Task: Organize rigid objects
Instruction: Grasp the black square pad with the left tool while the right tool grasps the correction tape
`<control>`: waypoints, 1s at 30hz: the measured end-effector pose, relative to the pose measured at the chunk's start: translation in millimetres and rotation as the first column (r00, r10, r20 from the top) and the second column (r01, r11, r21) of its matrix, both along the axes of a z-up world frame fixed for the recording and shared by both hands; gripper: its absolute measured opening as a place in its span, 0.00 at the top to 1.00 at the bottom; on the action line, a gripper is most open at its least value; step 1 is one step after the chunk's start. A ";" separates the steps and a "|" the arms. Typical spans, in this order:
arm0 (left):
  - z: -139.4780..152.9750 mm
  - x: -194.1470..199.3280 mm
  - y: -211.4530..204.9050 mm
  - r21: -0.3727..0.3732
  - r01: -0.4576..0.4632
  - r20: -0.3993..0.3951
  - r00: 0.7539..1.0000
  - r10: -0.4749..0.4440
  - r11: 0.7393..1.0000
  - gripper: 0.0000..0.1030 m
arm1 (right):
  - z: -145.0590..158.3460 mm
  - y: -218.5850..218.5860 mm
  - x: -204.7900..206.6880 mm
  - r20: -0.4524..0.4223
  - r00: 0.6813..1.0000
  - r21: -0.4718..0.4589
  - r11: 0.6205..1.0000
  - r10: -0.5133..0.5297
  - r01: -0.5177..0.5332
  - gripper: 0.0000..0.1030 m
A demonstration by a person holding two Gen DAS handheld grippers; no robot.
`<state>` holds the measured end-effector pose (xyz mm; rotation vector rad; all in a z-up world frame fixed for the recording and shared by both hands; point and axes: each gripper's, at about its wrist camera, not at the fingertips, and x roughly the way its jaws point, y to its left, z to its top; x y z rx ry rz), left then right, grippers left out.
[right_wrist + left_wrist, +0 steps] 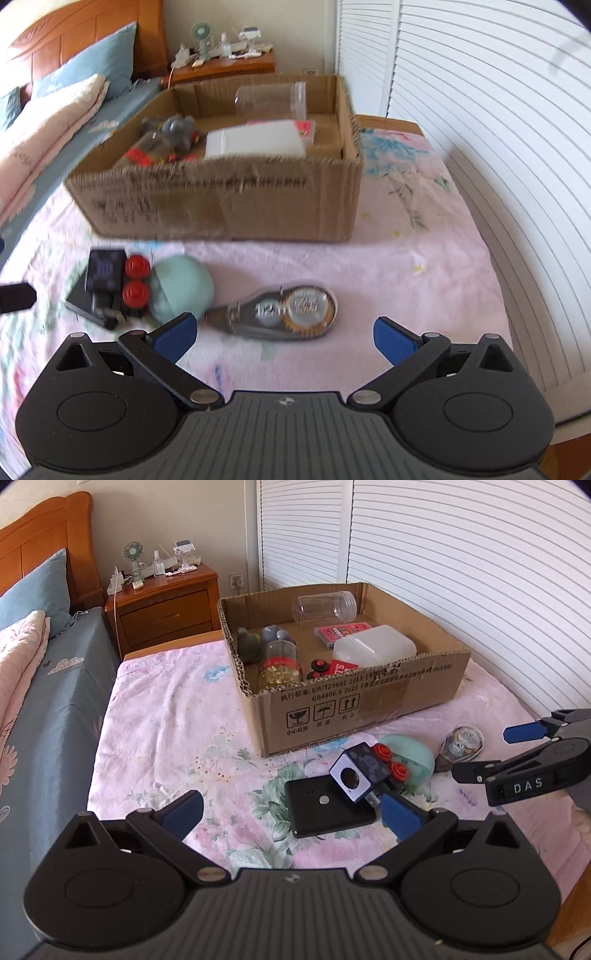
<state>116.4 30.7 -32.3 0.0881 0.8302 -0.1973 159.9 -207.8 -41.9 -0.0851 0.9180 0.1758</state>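
On the floral sheet lie a black flat device [328, 812], a dark toy block with red wheels [364, 771] resting partly on it, a mint-green oval case [413, 755] and a clear correction-tape dispenser [461, 746]. My left gripper [291, 814] is open; its right finger sits just beside the toy block. My right gripper [284, 338] is open too, with the dispenser [288, 310] just ahead of its fingers, the case [181, 288] and toy block [107, 277] off to its left. The right gripper [484, 753] also shows in the left wrist view.
A cardboard box [354, 698] behind the items holds a clear jar [325, 607], a white container [373, 646], a capsule bottle [279, 664] and a grey toy [255, 638]. White louvred doors [461, 554] stand at the right, and a wooden nightstand [162, 602] and a bed at the left.
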 end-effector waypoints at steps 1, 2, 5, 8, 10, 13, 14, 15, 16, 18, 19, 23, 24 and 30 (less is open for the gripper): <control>-2.7 0.4 -0.5 0.001 0.000 -0.005 1.000 0.000 1.000 0.01 | -3.6 2.8 -2.0 0.001 1.000 -0.015 1.000 0.013 -0.013 0.00; -5.4 1.3 -1.0 0.000 0.000 -0.013 1.000 0.000 1.000 0.01 | -6.6 5.1 -2.7 0.001 1.000 -0.023 0.999 0.024 -0.024 0.00; -13.9 4.1 -2.9 -0.002 0.002 -0.038 0.999 -0.002 1.000 0.01 | -14.2 8.6 0.1 -0.009 0.999 -0.044 0.998 0.033 -0.033 0.00; -21.1 6.3 -5.7 0.007 0.008 -0.049 0.999 -0.008 1.000 0.01 | -15.5 6.6 3.3 -0.006 0.999 -0.024 0.999 0.037 -0.037 0.00; -26.8 8.7 -8.6 0.017 0.014 -0.058 0.998 -0.013 1.000 0.01 | -15.8 6.2 3.5 -0.004 0.999 -0.026 0.998 0.051 -0.051 0.00; -36.5 12.2 -15.7 0.026 0.034 -0.074 0.997 -0.032 0.999 0.01 | -16.2 4.6 2.3 0.004 0.998 -0.023 0.998 0.066 -0.066 0.00; -40.0 13.7 -18.4 0.028 0.040 -0.079 0.996 -0.038 0.999 0.01 | -16.2 4.4 1.9 0.007 0.998 -0.022 0.998 0.067 -0.067 0.00; -43.4 15.8 -21.6 0.031 0.044 -0.085 0.995 -0.042 0.999 0.01 | -16.4 4.3 1.4 0.011 0.998 -0.021 0.998 0.067 -0.066 0.00; -46.5 18.0 -25.1 0.043 0.050 -0.094 0.994 -0.046 0.998 0.01 | -16.6 4.3 1.0 0.014 0.998 -0.020 0.998 0.066 -0.066 0.00; -52.1 20.5 -31.0 0.067 0.058 -0.088 0.995 -0.052 0.996 0.00 | -17.3 4.0 0.4 0.018 0.998 -0.019 0.998 0.065 -0.065 0.00; -52.7 20.8 -31.5 0.057 0.058 -0.076 0.996 -0.053 0.997 0.01 | -17.4 4.0 -0.1 0.021 0.998 -0.019 0.998 0.066 -0.066 0.00; -56.9 26.9 -26.7 -0.005 0.032 -0.084 0.996 -0.032 0.999 0.01 | -18.1 4.0 -1.3 0.028 0.997 -0.018 0.998 0.067 -0.066 0.00; -57.4 26.7 -25.8 -0.003 0.022 -0.075 0.997 -0.022 1.000 0.01 | -18.1 4.0 -1.4 0.029 0.997 -0.018 0.998 0.067 -0.066 0.00; -56.5 17.6 -23.7 -0.014 0.049 -0.037 0.998 -0.049 0.999 0.15 | -18.2 3.7 -1.7 0.032 0.997 -0.017 0.998 0.068 -0.068 0.00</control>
